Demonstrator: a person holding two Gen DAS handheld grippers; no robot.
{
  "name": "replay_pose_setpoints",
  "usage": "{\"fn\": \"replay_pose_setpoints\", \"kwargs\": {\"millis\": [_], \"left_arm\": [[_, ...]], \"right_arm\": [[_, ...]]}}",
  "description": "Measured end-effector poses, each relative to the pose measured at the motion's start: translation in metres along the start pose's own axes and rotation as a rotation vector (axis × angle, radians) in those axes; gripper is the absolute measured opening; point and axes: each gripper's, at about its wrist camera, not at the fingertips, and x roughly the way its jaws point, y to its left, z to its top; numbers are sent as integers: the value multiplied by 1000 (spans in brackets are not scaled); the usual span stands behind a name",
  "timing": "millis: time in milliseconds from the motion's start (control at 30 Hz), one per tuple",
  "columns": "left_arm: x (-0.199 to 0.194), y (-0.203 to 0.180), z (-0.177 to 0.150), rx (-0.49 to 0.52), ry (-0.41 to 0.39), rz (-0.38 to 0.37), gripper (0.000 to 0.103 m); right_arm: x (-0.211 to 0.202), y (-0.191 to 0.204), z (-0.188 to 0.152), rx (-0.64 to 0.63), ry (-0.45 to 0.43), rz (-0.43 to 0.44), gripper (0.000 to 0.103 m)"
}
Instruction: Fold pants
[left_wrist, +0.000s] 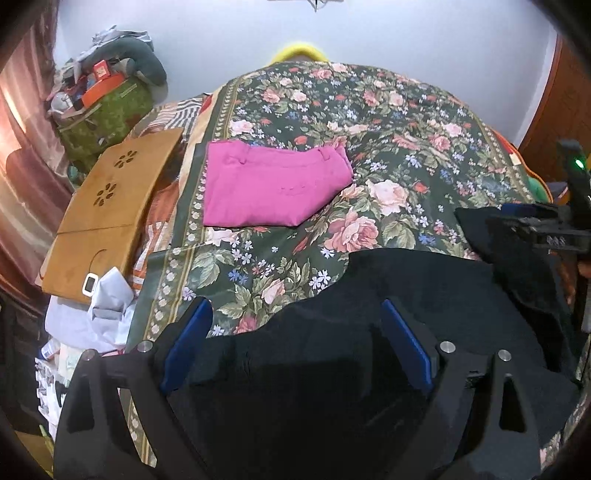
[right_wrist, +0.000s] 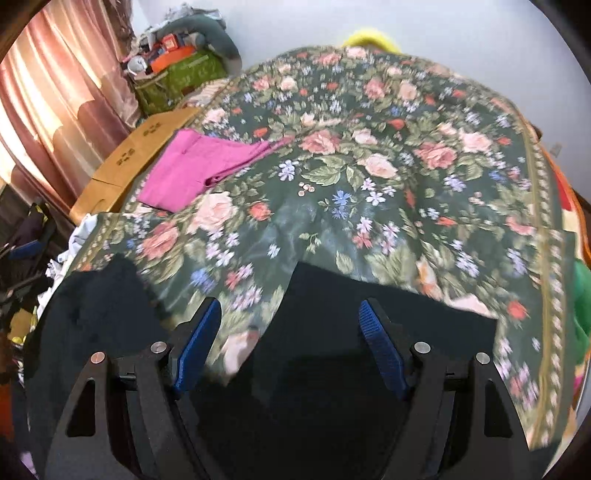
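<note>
Black pants lie on the near edge of the floral bedspread. My left gripper is open just above them, blue pads either side of the dark cloth. My right gripper is open too, over another part of the black pants; a second black fold lies to its left. The right gripper also shows in the left wrist view at the far right, over the cloth. Folded pink pants lie farther up the bed on the left, and they also show in the right wrist view.
A wooden lap tray rests at the bed's left edge. A green bag heaped with clutter stands behind it. Pink curtains hang on the left. White cloths pile beside the bed. A yellow thing peeks over the far edge.
</note>
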Motion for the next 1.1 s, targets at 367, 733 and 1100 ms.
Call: {"fn": "replay_pose_setpoints", "kwargs": {"millis": [367, 733, 1100], "left_arm": [[30, 2, 3, -5, 43, 6, 92], [12, -27, 0, 54, 39, 2, 92], [-20, -100, 0, 156, 31, -112, 94]], "right_arm": [[50, -13, 9, -3, 86, -48, 38], [16, -25, 0, 33, 17, -30, 9], [-153, -48, -17, 36, -255, -67, 9]]}}
